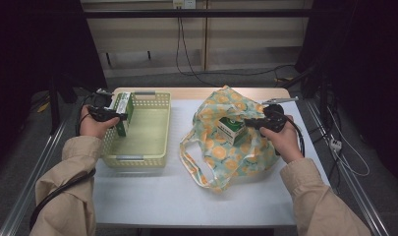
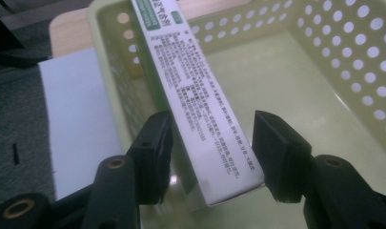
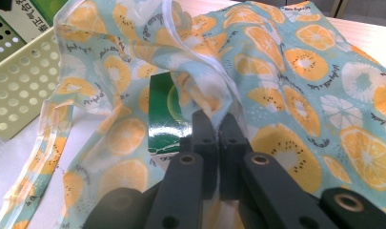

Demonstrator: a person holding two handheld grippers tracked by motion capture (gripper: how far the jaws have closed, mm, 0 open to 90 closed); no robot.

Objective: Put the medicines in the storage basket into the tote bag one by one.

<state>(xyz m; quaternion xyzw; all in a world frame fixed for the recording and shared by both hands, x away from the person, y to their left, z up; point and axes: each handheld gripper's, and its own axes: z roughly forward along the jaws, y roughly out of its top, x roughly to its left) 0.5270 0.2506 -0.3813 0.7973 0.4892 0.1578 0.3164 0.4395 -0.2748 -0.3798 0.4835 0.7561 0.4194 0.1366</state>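
Green-and-white carton (image 2: pixel 200 102) in basket (image 2: pixel 295 86), frame centre, between left tool (image 2: pixel 212 157) not yet gripping: square up before clamping; right tool (image 3: pixel 218 138) clenched on bag (image 3: pixel 286 76) rim.

Perforated plastic basket (image 2: pixel 352 71), printed cloth bag (image 3: pixel 295 71)

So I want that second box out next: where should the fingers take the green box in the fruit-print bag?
Grip the green box across its exposed top end, coming from above through the bag mouth: it stands tilted, with fabric wrapping its lower sides.
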